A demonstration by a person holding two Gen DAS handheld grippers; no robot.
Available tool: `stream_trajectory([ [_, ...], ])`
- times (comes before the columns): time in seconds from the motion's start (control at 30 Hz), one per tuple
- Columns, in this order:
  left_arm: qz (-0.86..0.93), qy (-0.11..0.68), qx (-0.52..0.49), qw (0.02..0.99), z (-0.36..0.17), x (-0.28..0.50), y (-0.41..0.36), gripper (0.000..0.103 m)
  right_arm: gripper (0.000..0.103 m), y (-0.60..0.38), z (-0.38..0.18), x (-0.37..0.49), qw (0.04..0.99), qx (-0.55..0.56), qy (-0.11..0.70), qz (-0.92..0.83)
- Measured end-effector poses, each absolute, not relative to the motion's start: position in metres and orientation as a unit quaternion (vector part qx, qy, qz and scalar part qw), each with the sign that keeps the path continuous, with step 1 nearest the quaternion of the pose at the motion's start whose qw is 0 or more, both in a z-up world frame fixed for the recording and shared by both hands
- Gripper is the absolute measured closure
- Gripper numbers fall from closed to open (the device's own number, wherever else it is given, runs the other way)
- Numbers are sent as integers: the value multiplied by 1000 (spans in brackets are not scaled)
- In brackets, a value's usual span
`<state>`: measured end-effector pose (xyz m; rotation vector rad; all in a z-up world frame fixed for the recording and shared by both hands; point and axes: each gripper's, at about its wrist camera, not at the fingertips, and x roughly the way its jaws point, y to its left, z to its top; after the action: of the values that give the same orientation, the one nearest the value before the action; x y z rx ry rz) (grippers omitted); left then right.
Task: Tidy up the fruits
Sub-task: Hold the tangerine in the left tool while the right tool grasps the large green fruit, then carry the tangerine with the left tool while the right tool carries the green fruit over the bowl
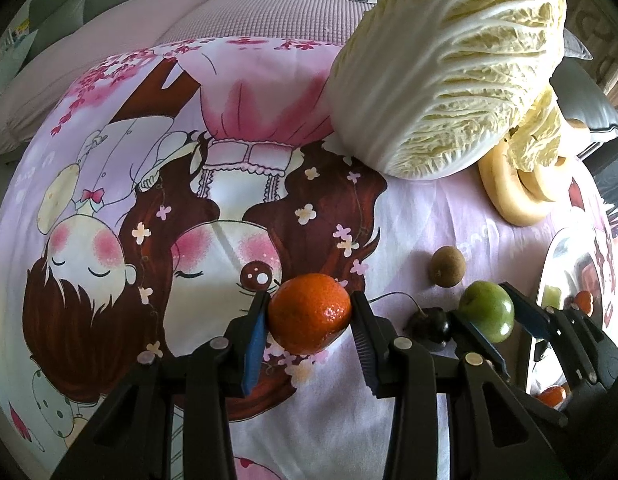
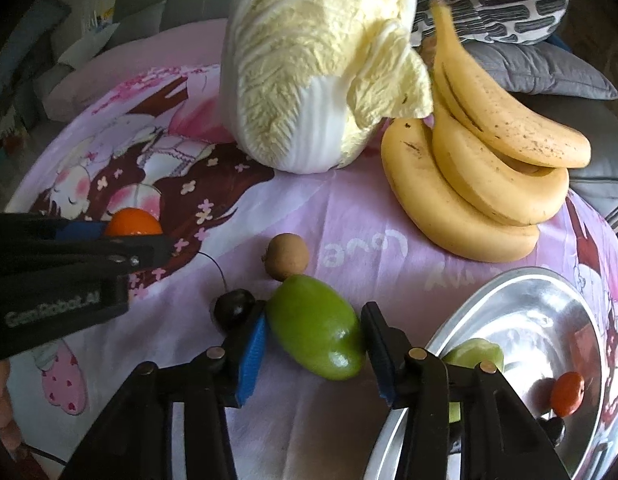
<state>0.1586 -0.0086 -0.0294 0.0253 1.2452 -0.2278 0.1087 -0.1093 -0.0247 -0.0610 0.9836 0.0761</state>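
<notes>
My left gripper (image 1: pixel 311 316) is shut on an orange tangerine (image 1: pixel 309 312), held just above the printed sheet; it also shows at the left of the right wrist view (image 2: pixel 133 222). My right gripper (image 2: pixel 315 338) is shut on a green fruit (image 2: pixel 317 326), which also shows in the left wrist view (image 1: pixel 488 316). A dark cherry (image 2: pixel 233 307) with a stem lies against the right gripper's left finger. A brown kiwi (image 2: pixel 287 256) lies just beyond. A bunch of bananas (image 2: pixel 481 176) lies at the far right.
A metal bowl (image 2: pixel 521 312) at the right holds reflections of the fruit. A large napa cabbage (image 2: pixel 313 64) lies at the back. Grey and patterned pillows (image 2: pixel 521 56) sit behind the bananas. The cartoon-print sheet (image 1: pixel 189 208) covers the bed.
</notes>
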Motion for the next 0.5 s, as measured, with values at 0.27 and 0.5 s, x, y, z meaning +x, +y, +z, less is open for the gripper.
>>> stream_trajectory([
  [0.27,-111,581,17,806,-26,157,-9,61,54,-119,-2,84,891,-12,451,38],
  [0.5,-117,576,28,809,-20,150,-19,61,54,-117,6,69,897,-2,441,44],
])
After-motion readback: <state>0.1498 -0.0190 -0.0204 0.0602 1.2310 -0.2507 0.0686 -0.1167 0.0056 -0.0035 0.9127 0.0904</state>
